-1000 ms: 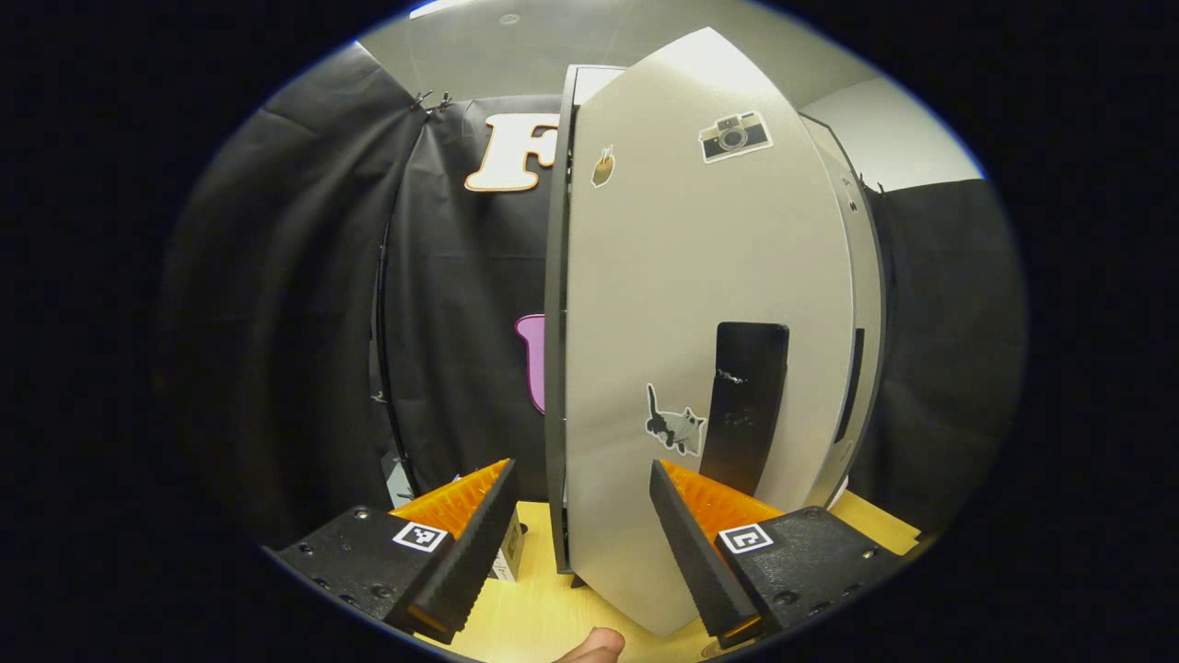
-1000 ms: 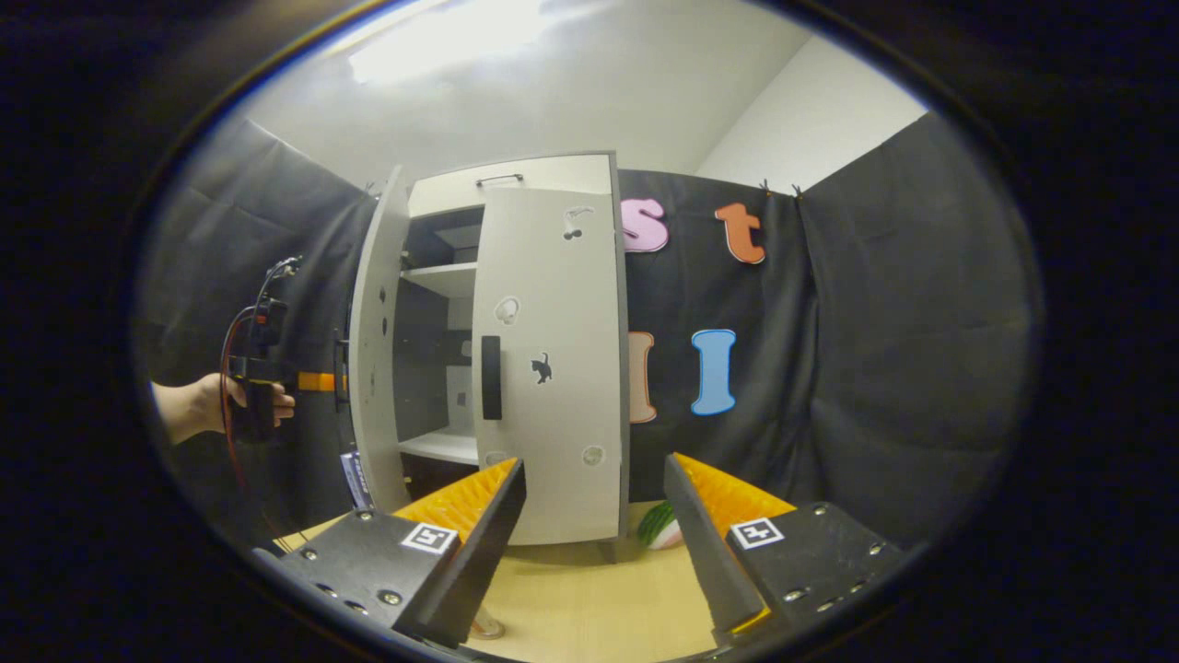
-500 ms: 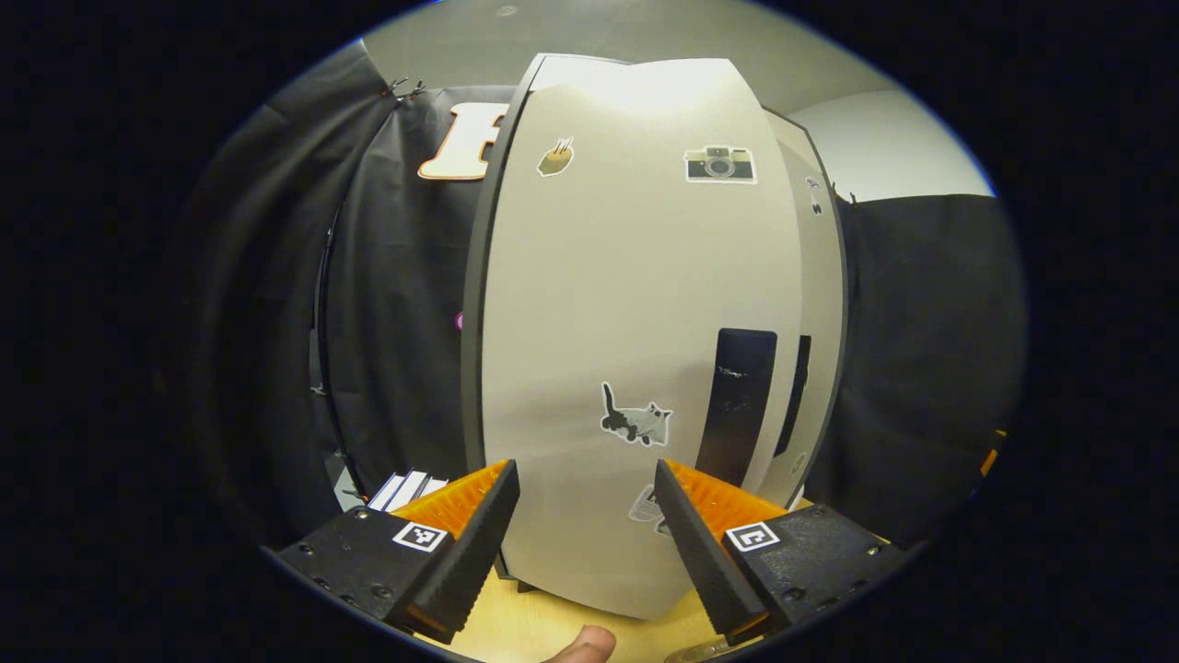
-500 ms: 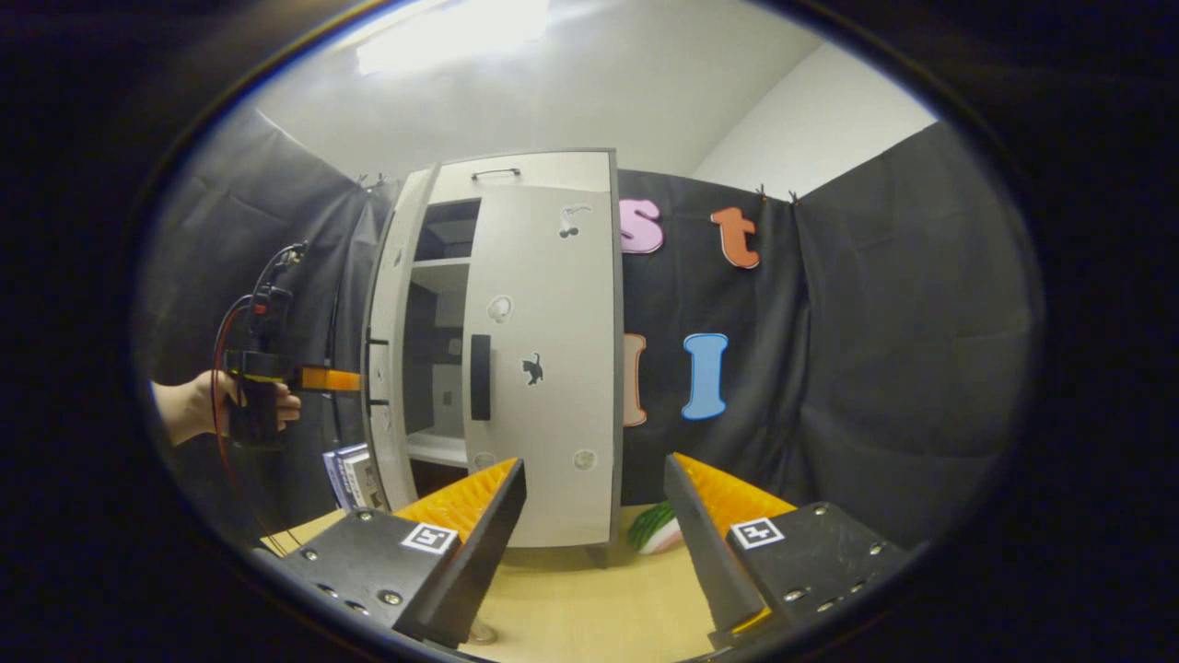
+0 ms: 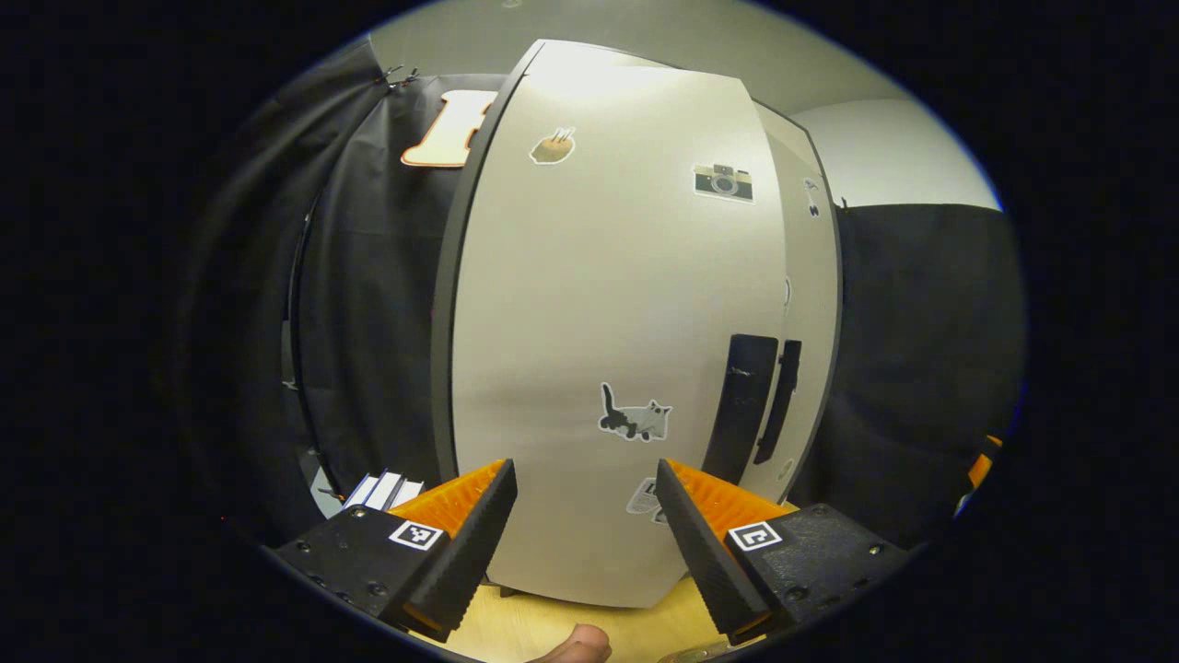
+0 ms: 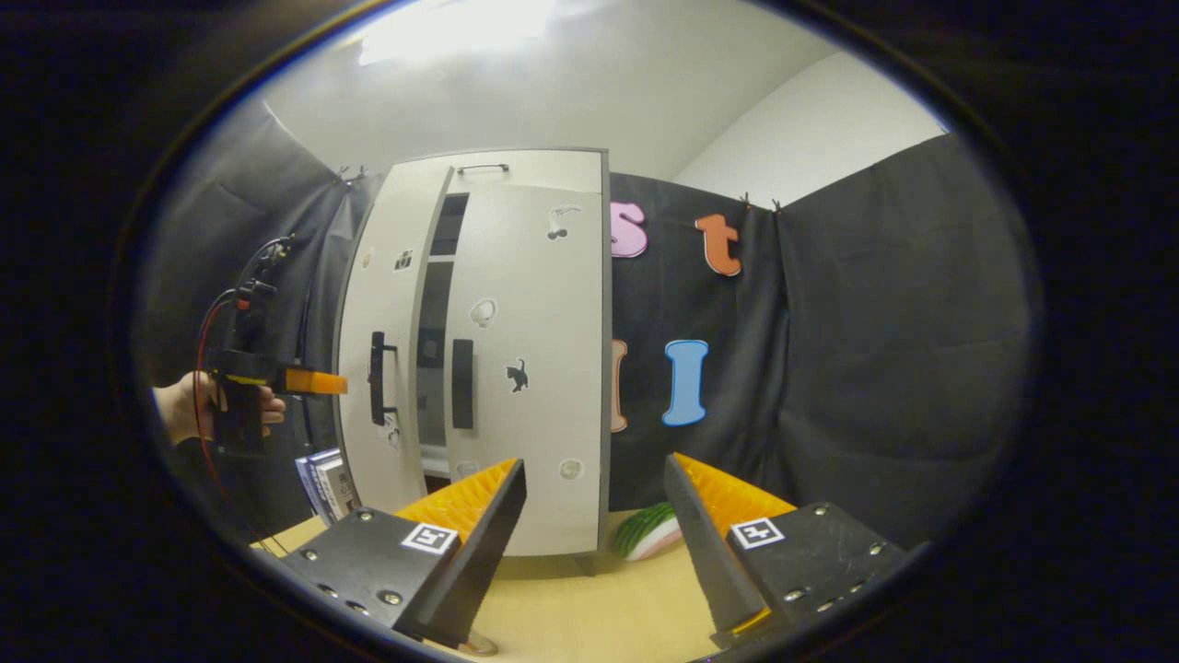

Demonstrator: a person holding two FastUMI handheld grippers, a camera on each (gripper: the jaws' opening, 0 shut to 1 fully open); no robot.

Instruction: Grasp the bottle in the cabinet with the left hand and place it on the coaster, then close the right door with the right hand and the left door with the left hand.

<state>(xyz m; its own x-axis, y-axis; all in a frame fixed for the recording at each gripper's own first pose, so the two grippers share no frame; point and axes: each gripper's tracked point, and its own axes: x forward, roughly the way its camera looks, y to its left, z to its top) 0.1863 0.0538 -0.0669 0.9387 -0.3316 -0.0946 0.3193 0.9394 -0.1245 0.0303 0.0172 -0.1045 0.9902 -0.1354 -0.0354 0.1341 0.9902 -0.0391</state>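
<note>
The left gripper [image 5: 580,516], released, is facing the pale grey stickered left door [image 5: 599,304] of the cabinet, nearly closed; the right gripper [image 6: 594,516] is hanging released before the cabinet's right door [image 6: 539,368].

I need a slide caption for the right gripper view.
Left door nearly shut, pushed by the left claw.

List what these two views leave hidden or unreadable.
- Cabinet interior: right gripper view, hidden by the left door and right door, apart from a narrow dark gap.
- Books: left gripper view, partly covered by the left gripper.
- Watermelon slice: right gripper view, partly behind the cabinet.
</note>
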